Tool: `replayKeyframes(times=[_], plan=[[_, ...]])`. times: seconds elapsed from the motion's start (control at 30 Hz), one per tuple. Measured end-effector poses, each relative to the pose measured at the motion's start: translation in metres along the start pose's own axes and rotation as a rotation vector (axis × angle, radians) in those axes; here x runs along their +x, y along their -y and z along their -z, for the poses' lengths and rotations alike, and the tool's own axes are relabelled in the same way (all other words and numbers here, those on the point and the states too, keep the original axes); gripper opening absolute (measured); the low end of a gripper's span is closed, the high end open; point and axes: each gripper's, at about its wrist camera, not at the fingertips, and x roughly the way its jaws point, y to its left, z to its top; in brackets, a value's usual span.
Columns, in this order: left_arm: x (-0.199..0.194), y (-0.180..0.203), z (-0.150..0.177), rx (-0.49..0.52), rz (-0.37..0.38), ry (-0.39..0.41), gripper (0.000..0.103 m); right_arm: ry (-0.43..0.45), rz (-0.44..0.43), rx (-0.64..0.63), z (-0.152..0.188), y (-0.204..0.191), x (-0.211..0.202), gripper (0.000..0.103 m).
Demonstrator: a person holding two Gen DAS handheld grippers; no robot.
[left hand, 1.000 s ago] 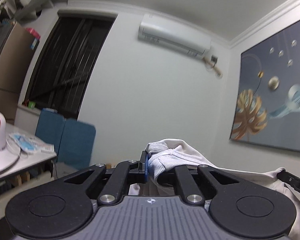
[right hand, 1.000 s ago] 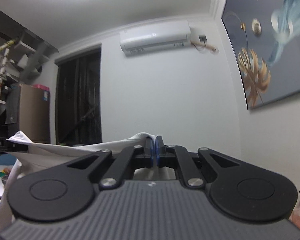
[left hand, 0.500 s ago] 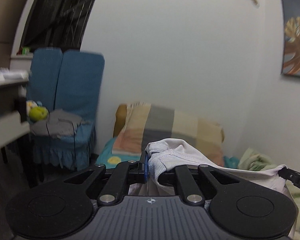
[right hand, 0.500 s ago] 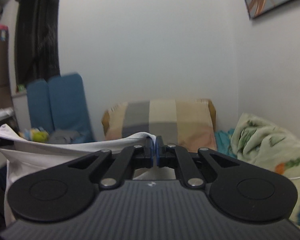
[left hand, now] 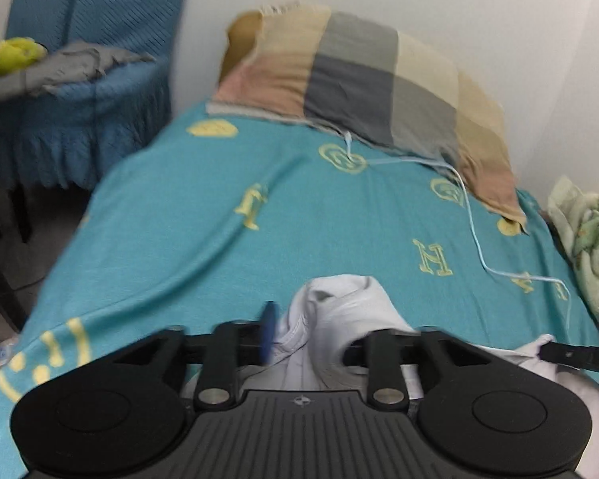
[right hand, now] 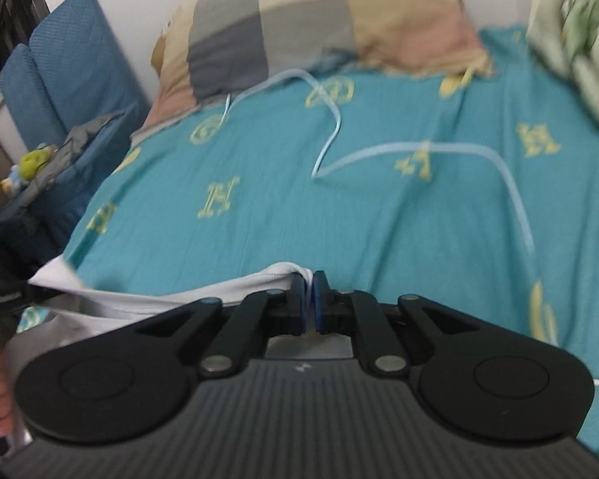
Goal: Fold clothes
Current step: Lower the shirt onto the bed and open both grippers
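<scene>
- The left hand-held gripper (left hand: 307,339) is showing its blue pad on the left finger, with the pale white cotton garment (left hand: 339,319) bunched up between the fingers; the right finger pad is hidden under cloth, so I cannot tell whether the jaws are clenched on it or parted
- The right hand-held gripper (right hand: 308,299) is clenching tight, its two blue pads pinching a hemmed edge of the same pale white cotton garment (right hand: 171,303)
- The garment is stretching between the two tools, hanging just above the near end of the bed, its edge running taut to the left in the right wrist view
- The bed, under a teal bedsheet with yellow letter motifs (left hand: 259,207), is filling both views
- A patchwork pillow of grey, beige and pink squares (left hand: 371,76) is leaning against the white wall at the head of the bed
- A thin pale blue cable (right hand: 379,151) is snaking over the sheet, starting just beside the pillow
- A crumpled pale green blanket (left hand: 591,239) is lying at the right side of the bed
- A blue fabric-covered chair (left hand: 72,80) is standing left of the bed, carrying grey cloth and a yellow-green soft toy (left hand: 16,54)
- Motion blur is smearing both views
</scene>
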Motion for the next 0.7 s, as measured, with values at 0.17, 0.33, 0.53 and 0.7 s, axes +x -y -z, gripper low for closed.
replayKeyframes(times=[0.17,0.33,0.53,0.7], plan=[[-0.013,-0.005,-0.014,0.028,0.117,-0.092,0.085,-0.042,-0.121,0.042,-0.008,0.009,-0.008,0.093],[-0.065,-0.012,-0.018,0.029,0.242,-0.066,0.102,-0.012,-0.183,0.03,-0.007,0.003,-0.038,0.096],[-0.157,-0.03,0.009,-0.068,0.262,0.013,0.103,0.061,-0.149,0.056,0.026,-0.017,-0.123,0.096],[-0.238,-0.054,0.07,-0.258,0.207,0.007,0.101,0.077,-0.125,0.116,0.081,-0.028,-0.207,0.096]])
